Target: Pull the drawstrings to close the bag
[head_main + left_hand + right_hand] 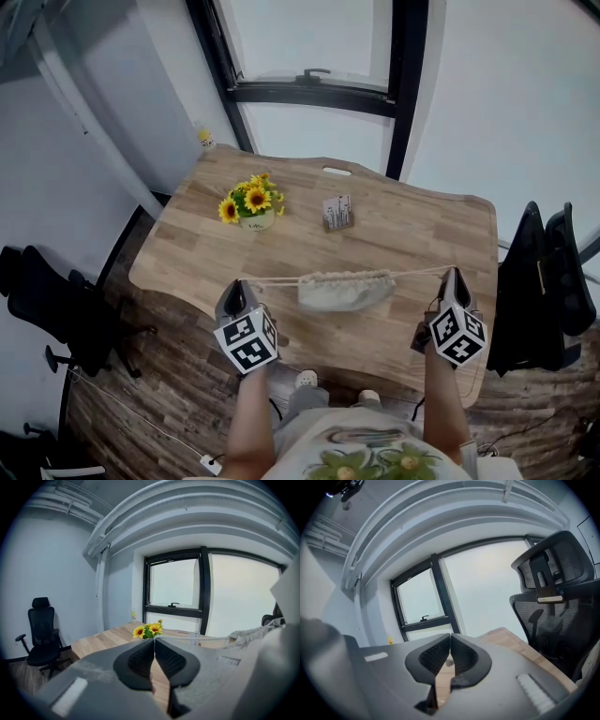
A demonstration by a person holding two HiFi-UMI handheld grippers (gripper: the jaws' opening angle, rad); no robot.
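the left gripper [237, 288] and right gripper [454, 277] each had jaws pressed together on a taut drawstring [277, 280], the gathered bag [345, 292] strung between them near the table's [187, 253] near edge.

The left gripper [154, 640] pinches a drawstring [197, 639] that runs right to the gathered bag [248, 633]. Sunflowers [147, 630] stand beyond on the wooden table [101, 641]; a black chair [42, 634] stands at left.

An office: a black swivel chair [42, 634] beside a wooden desk [422, 234] under a black-framed window [173, 585].
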